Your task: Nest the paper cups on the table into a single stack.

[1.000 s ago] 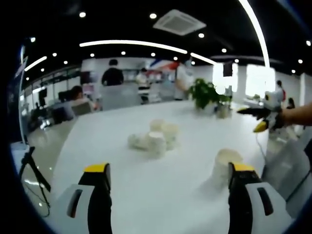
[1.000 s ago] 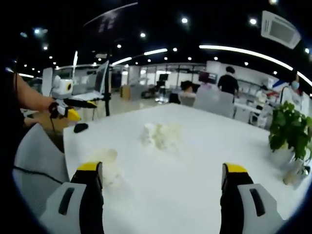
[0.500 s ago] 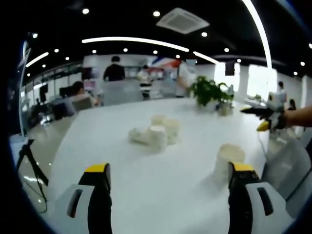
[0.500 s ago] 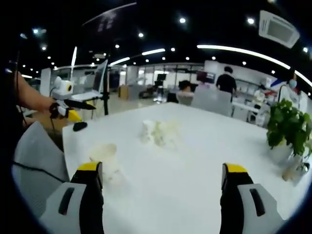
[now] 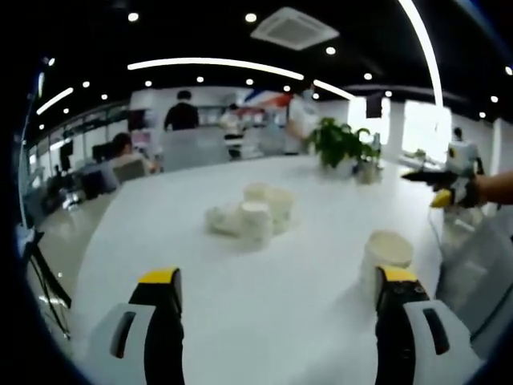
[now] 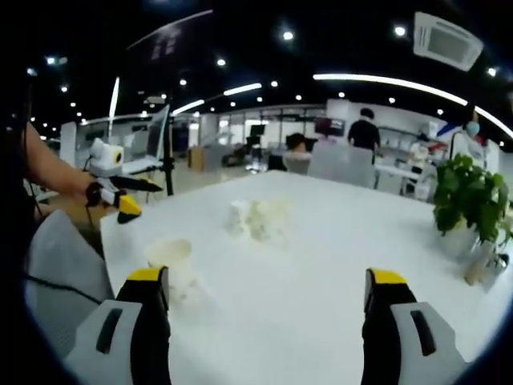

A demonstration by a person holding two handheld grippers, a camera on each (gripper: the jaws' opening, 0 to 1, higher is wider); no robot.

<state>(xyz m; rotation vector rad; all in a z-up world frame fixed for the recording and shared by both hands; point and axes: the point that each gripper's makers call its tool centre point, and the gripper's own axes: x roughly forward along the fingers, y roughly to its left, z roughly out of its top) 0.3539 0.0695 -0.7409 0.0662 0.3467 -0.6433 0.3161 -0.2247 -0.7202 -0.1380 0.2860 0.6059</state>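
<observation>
**Both grippers hovering open, cups not yet touched**

The left gripper [image 5: 276, 293] is hanging above the near edge of the white table [image 5: 200, 313] with its jaws spread wide and nothing between them. The right gripper [image 6: 264, 293] is doing the same: jaws wide apart, gripping nothing. An upright paper cup [image 5: 386, 255] is standing alone near the table edge, just beside the left gripper's right-hand jaw tip; in the right gripper view the same cup [image 6: 170, 258] is sitting just beyond that view's left-hand jaw. A cluster of paper cups [image 5: 250, 219] is lying toward the middle of the table, some tipped on their sides, touching one another. A potted plant [image 5: 341, 148] is standing near the far edge.

The step in hand looks like reaching for a first cup. Doing it well probably means closing gently on the lone cup's wall, since thin paper will crush, and keeping it upright for nesting.
</observation>
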